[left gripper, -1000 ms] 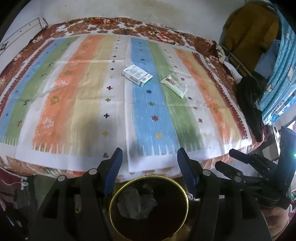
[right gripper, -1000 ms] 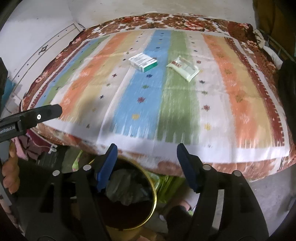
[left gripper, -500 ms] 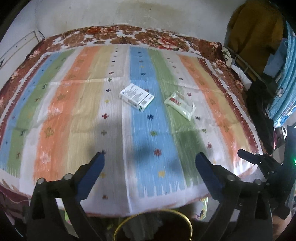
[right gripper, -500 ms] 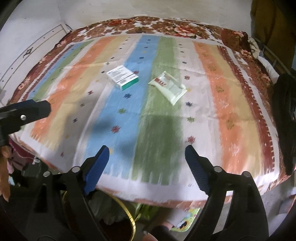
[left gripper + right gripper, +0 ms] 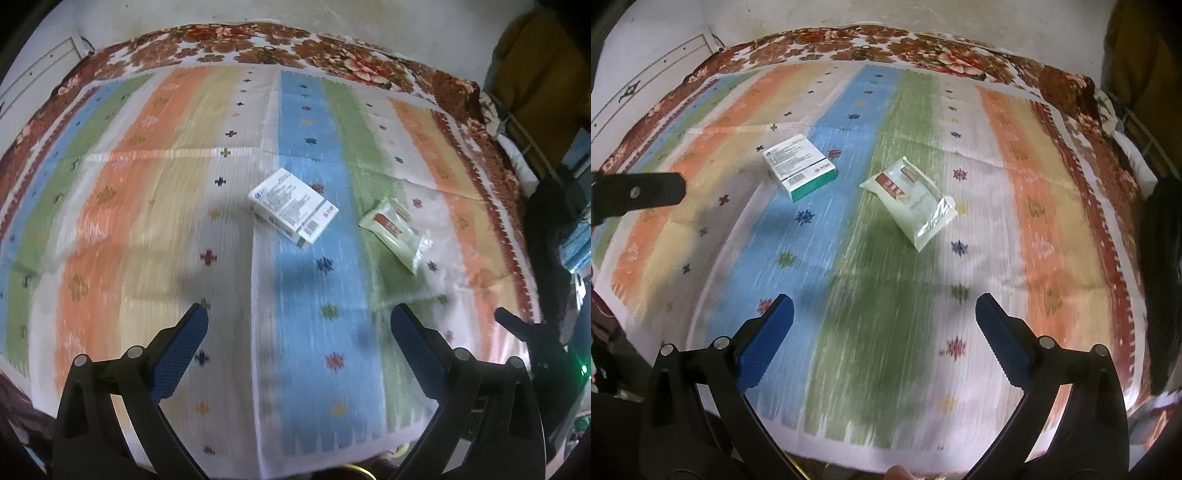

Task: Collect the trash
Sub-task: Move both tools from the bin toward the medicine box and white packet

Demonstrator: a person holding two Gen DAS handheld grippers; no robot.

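Two pieces of trash lie on the bed [image 5: 110,229], on its striped cloth, near each other but not touching: a box [image 5: 293,206] on the blue stripe and a wrapper [image 5: 397,230] on the green stripe beside it.

The left claw [image 5: 297,328] stands wide with nothing between its blue pads [image 5: 177,358]; the box sits ahead of it, well apart. The right claw [image 5: 884,317] is opening, also empty, and the wrapper [image 5: 912,201] lies ahead of it, with the box [image 5: 799,166] further to its left.

The box looks like thin card: light, fairly stiff along its edges, but likely to crush if squeezed across its broad faces. It lies flat and skewed, so the best hold is probably across its two long sides, pads low against the cloth. The soft bed may give under pressure, which should help the pads get under the edges.

The wrapper looks like glossy plastic film: very light, limp and slippery, with a crimped seal at its near end. A pinch across the narrow width, or on that crimped end, seems safest; a shallow grip could slip off.
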